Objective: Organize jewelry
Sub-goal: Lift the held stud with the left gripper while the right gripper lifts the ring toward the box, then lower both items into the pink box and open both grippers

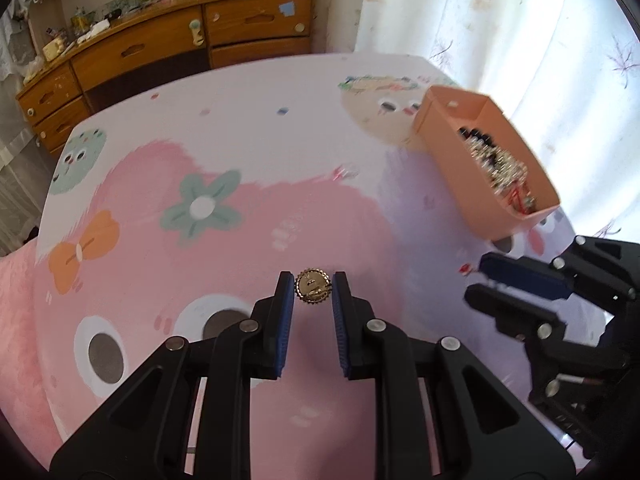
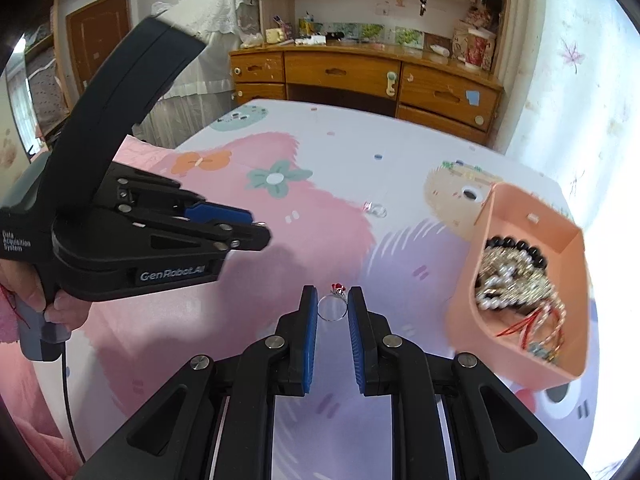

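Observation:
My left gripper (image 1: 313, 286) is shut on a round gold brooch (image 1: 313, 287), held at its fingertips above the table. My right gripper (image 2: 333, 300) is shut on a thin silver ring (image 2: 332, 309) with a small red ornament on top. A peach plastic bin (image 1: 472, 160) stands to the right, holding a heap of beads, pearls and chains; it also shows in the right wrist view (image 2: 520, 360). A small clear jewel piece (image 2: 375, 209) lies on the cloth farther back and also shows in the left wrist view (image 1: 345, 171).
The table is covered with a pink and lilac cartoon cloth (image 1: 240, 128). A wooden desk with drawers (image 2: 360, 76) stands behind the table. A white curtain (image 1: 520, 20) hangs to the right. The right gripper appears in the left wrist view (image 1: 484, 280).

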`<action>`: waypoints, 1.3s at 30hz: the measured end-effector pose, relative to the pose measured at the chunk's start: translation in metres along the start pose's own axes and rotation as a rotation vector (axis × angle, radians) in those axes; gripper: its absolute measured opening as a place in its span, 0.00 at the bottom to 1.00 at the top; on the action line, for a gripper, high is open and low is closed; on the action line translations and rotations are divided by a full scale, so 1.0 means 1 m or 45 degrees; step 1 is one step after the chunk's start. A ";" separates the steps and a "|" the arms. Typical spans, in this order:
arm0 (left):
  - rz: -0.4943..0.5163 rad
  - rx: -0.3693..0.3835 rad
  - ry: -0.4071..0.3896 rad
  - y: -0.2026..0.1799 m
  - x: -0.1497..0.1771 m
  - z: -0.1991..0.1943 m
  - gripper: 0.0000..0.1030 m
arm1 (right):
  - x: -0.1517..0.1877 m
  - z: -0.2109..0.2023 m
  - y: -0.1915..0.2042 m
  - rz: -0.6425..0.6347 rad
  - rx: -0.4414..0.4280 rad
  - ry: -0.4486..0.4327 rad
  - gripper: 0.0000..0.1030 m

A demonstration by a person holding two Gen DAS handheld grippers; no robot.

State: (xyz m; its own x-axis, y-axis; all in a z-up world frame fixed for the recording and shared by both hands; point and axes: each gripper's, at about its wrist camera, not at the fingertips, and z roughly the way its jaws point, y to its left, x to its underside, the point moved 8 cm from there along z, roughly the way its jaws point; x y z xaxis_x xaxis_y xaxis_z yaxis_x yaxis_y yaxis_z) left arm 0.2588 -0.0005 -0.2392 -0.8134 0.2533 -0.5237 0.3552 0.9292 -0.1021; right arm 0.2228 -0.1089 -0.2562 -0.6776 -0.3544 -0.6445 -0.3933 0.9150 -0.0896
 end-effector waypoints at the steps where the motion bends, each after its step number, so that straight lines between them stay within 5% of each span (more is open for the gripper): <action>1: 0.008 0.008 -0.017 -0.007 -0.006 -0.003 0.16 | -0.002 -0.004 -0.003 -0.004 0.007 -0.015 0.15; 12: 0.080 0.182 -0.190 -0.100 -0.074 -0.028 0.16 | -0.010 -0.063 -0.071 0.024 0.151 -0.182 0.15; 23: 0.146 0.330 -0.126 -0.178 -0.094 -0.001 0.17 | 0.023 -0.074 -0.143 0.148 0.230 -0.078 0.15; 26: 0.145 0.281 -0.068 -0.183 -0.093 0.012 0.35 | 0.030 -0.072 -0.152 0.163 0.238 -0.061 0.15; 28: 0.135 0.243 -0.083 -0.178 -0.092 0.014 0.59 | 0.033 -0.073 -0.156 0.168 0.235 -0.057 0.15; 31: 0.095 0.203 -0.077 -0.160 -0.090 0.015 0.60 | 0.034 -0.068 -0.152 0.172 0.236 -0.048 0.19; 39: -0.024 -0.018 -0.015 -0.083 -0.073 0.023 0.60 | 0.027 -0.058 -0.128 0.199 0.204 -0.050 0.48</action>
State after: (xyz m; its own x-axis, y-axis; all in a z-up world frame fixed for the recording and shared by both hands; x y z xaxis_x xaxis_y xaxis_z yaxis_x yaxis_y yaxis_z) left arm 0.2996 -0.1029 -0.2119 -0.8144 0.2323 -0.5318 0.3328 0.9377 -0.1001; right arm 0.2185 -0.2464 -0.2182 -0.6965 -0.2013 -0.6887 -0.1800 0.9782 -0.1038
